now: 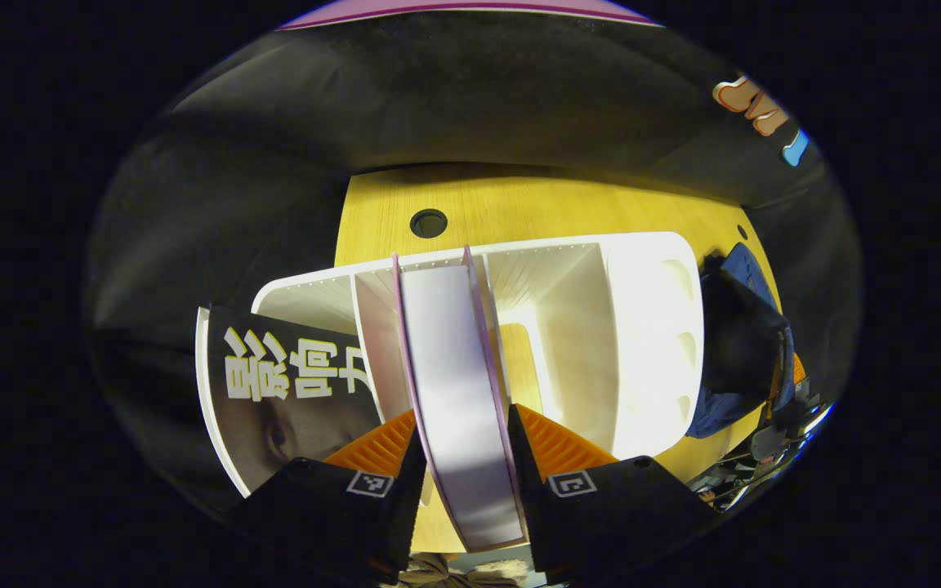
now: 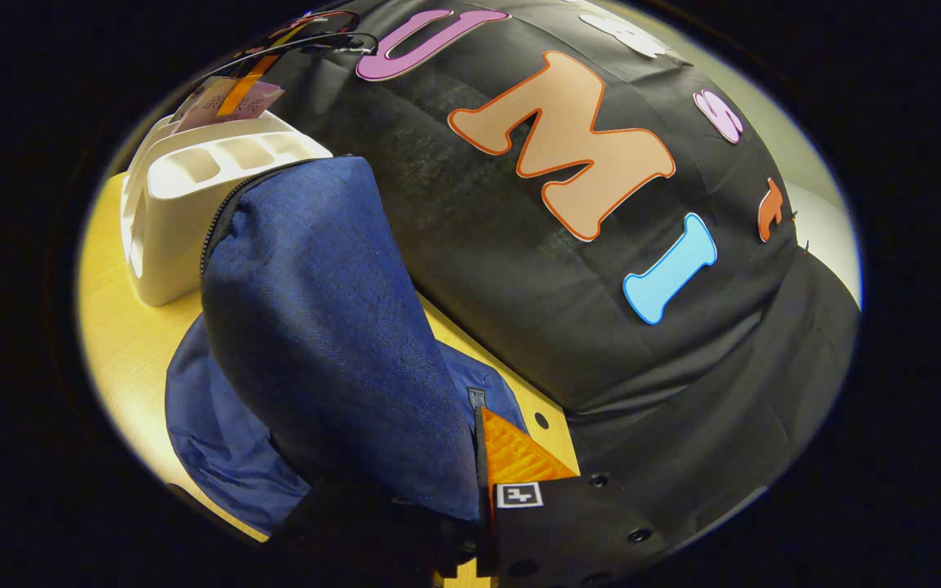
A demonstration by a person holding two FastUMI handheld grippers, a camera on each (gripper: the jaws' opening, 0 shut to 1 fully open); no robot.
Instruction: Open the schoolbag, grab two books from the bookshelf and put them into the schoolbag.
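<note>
As the left tool [image 1: 464, 457] clamped a book [image 1: 458, 392] by its two covers, the yellow counter [image 1: 519, 204] spread across the upper centre of the left gripper view, with a round hole in it near the top. On it stood the white bookshelf [image 1: 642, 310], filling the middle of the frame, its dividers fanning upward. The held book ran from the bottom centre up to the shelf's top edge, page block facing the camera, long axis in line with the tool's fingers; it appeared partly inside its slot. A second book [image 1: 291, 392], dark-covered, leaned at lower left, just beside the held one.

The blue schoolbag [image 2: 332, 327] dominated the left half of the right gripper view, slumped on the counter [image 2: 123, 343] with its zipper line running along the upper left edge. The right tool [image 2: 470, 498], at bottom centre, gripped a fold of the bag's cloth, though one finger was hidden behind the fabric. The bookshelf [image 2: 185, 220] stood at upper left, touching the bag.

In the left gripper view the schoolbag [image 1: 744, 343] lay at the right edge of the frame, just beyond the shelf's end wall. The held book would likely need lifting clear of the shelf, then carrying rightward to the bag's mouth, which the right tool seemed placed to hold open.
</note>
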